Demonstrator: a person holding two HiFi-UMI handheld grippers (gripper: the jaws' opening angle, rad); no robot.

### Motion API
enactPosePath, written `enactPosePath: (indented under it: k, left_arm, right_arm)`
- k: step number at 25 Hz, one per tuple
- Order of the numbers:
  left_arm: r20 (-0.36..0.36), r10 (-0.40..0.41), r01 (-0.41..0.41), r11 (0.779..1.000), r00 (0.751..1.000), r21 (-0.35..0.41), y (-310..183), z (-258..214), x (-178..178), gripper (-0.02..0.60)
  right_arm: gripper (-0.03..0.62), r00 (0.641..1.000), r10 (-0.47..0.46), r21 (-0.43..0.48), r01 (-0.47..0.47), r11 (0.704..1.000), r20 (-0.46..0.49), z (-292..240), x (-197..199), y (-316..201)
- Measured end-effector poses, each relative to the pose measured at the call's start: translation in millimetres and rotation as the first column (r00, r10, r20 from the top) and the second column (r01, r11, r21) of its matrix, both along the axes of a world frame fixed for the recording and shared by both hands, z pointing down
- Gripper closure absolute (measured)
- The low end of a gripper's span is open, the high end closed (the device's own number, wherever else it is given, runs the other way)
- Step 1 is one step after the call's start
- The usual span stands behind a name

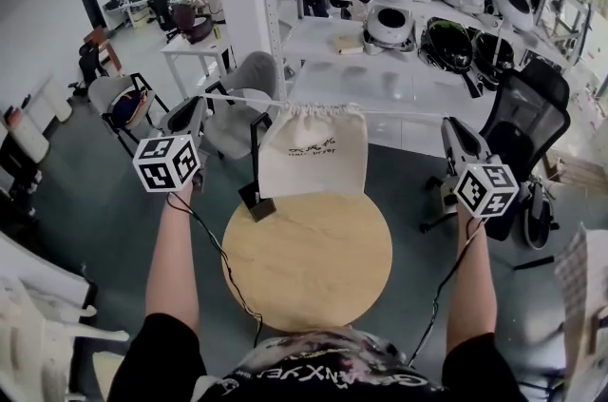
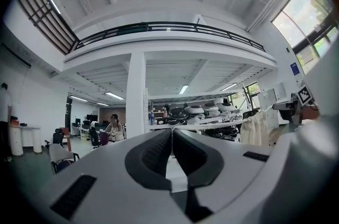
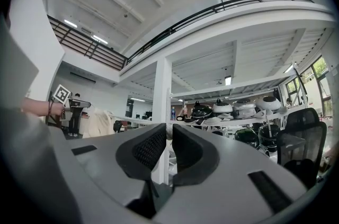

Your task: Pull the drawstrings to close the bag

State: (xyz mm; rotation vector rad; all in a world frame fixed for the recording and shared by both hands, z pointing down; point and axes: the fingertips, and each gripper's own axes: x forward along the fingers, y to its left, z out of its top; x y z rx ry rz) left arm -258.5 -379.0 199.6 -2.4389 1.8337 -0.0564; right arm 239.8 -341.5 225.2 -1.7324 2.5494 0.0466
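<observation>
A cream cloth bag (image 1: 313, 153) with dark print hangs above the round wooden table (image 1: 313, 267), its mouth gathered tight at the top. One white drawstring (image 1: 237, 101) runs taut from the mouth to my left gripper (image 1: 201, 105), which is shut on its end. The other drawstring (image 1: 394, 113) runs to my right gripper (image 1: 446, 123), also shut on it. In the left gripper view the jaws (image 2: 171, 130) meet on the string, with the bag (image 2: 257, 130) off to the right. The right gripper view shows its jaws (image 3: 169, 130) together and the bag (image 3: 98, 122) to the left.
A black stand (image 1: 256, 177) rises from the table's far left edge, just beside the bag. Grey office chairs (image 1: 242, 101) stand behind on the left, a black mesh chair (image 1: 527, 120) on the right. White shelves with helmets (image 1: 418, 1) fill the back.
</observation>
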Motion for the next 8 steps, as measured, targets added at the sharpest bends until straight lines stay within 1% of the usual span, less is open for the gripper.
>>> enactPosePath:
  k: [8]
  left_arm:
    - [-0.001,-0.007,0.007,1.000,1.000,-0.005,-2.0,3.0,-3.2,0.560]
  right_arm:
    - [0.553,1.000,-0.008,-0.003,0.008,1.000,-0.001,2.0,-3.5,-3.4]
